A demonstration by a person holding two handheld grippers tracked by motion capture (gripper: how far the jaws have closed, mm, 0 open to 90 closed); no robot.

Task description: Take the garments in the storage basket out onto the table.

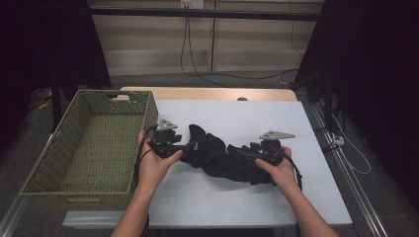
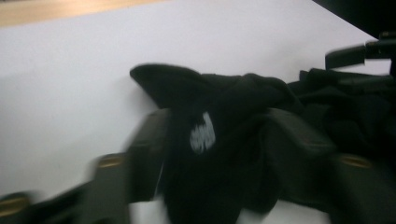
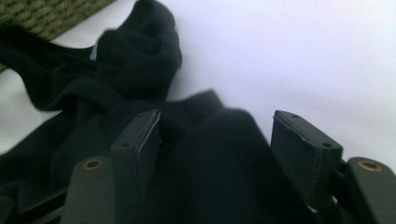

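A crumpled black garment (image 1: 222,155) lies on the white table sheet (image 1: 237,202) between my two grippers. My left gripper (image 1: 192,146) comes at its left end, level with the table. In the left gripper view its jaws (image 2: 224,135) stand wide apart with a bunched fold of the garment (image 2: 243,116) between them; a small white print (image 2: 202,134) shows on the cloth. My right gripper (image 1: 247,150) reaches into the garment's right end. In the right gripper view its jaws (image 3: 217,126) are spread, the black cloth (image 3: 135,56) lying between them and not squeezed.
A green woven basket (image 1: 69,118) stands left of the sheet, close to my left hand; its corner shows in the right gripper view (image 3: 51,14). The wooden table edge (image 1: 207,93) runs along the back. Cables hang by the far wall.
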